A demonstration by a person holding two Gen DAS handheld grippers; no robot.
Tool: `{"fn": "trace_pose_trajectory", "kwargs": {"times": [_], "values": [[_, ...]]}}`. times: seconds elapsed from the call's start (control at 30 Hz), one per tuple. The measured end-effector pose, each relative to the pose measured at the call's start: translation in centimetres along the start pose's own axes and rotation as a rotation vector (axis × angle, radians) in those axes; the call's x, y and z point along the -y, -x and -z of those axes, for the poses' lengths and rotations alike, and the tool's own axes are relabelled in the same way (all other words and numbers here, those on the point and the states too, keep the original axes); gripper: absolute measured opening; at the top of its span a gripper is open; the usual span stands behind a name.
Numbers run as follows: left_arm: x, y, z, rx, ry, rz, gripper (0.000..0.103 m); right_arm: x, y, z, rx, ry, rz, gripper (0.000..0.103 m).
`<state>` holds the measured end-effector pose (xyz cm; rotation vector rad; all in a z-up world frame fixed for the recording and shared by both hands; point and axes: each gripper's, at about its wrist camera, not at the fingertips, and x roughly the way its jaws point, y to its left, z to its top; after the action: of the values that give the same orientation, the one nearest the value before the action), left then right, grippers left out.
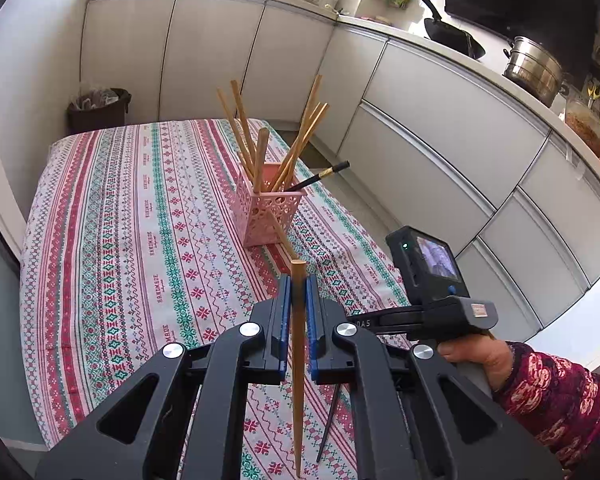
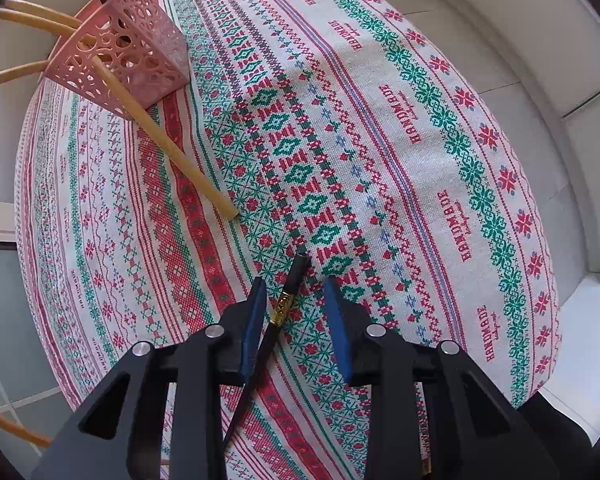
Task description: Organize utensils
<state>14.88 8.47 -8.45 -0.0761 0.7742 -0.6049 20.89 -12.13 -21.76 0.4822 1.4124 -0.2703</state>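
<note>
At the bottom centre of the frame, the right tongs straddled, unclenched, the black chopstick lying lengthwise between them.

A woven cloth over the surface carries red, green and pale blue cross-stitch bands on off-white, with red lettering. At eleven o'clock in the right wrist view stands a pink perforated plastic basket holding tan wooden chopsticks. A black chopstick with a gold band lies on the cloth. The left hand-held gripper is black with blue pads, as is the right hand-held gripper. A patterned maroon-and-pink sleeve shows at four o'clock.
</note>
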Motion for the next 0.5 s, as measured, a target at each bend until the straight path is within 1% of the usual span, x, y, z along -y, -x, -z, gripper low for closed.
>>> {"fn": "trace_pose_trajectory", "kwargs": {"times": [0.03, 0.1, 0.13, 0.2, 0.23, 0.27, 0.3, 0.33, 0.37, 0.4, 0.5], "values": [[0.0, 0.4, -0.1, 0.009, 0.003, -0.003, 0.006, -0.5, 0.0, 0.1, 0.013, 0.013, 0.031, 0.022], [-0.1, 0.8, -0.2, 0.023, 0.011, -0.009, 0.007, -1.6, -0.1, 0.6, 0.047, 0.045, 0.078, 0.019], [-0.2, 1.0, -0.3, 0.029, 0.015, -0.008, 0.006, -2.0, -0.1, 0.9, 0.065, 0.060, 0.095, 0.015], [-0.4, 1.4, -0.5, 0.042, 0.021, -0.007, 0.007, -2.5, 0.0, 1.7, 0.099, 0.076, 0.098, 0.013], [-0.5, 1.6, -0.5, 0.049, 0.026, -0.006, 0.007, -2.5, -0.1, 2.2, 0.109, 0.080, 0.078, 0.009], [-0.5, 1.8, -0.6, 0.056, 0.031, -0.005, 0.007, -2.2, 0.0, 2.7, 0.114, 0.076, 0.030, 0.007], [-0.6, 1.9, -0.6, 0.063, 0.036, -0.004, 0.007, -1.9, 0.2, 3.2, 0.123, 0.074, -0.014, 0.007], [-0.7, 2.0, -0.6, 0.069, 0.041, -0.006, 0.007, -1.3, 0.5, 3.9, 0.147, 0.077, -0.040, 0.007], [-0.8, 2.0, -0.6, 0.074, 0.045, -0.006, 0.007, -0.7, 0.9, 4.3, 0.178, 0.078, -0.091, 0.007], [-0.7, 2.0, -0.6, 0.077, 0.047, -0.005, 0.007, 0.5, 1.9, 5.3, 0.232, 0.081, -0.149, 0.007], [-0.5, 2.1, -0.6, 0.088, 0.047, -0.003, 0.006, 2.3, 4.6, 7.1, 0.393, 0.090, -0.212, 0.007]]}}
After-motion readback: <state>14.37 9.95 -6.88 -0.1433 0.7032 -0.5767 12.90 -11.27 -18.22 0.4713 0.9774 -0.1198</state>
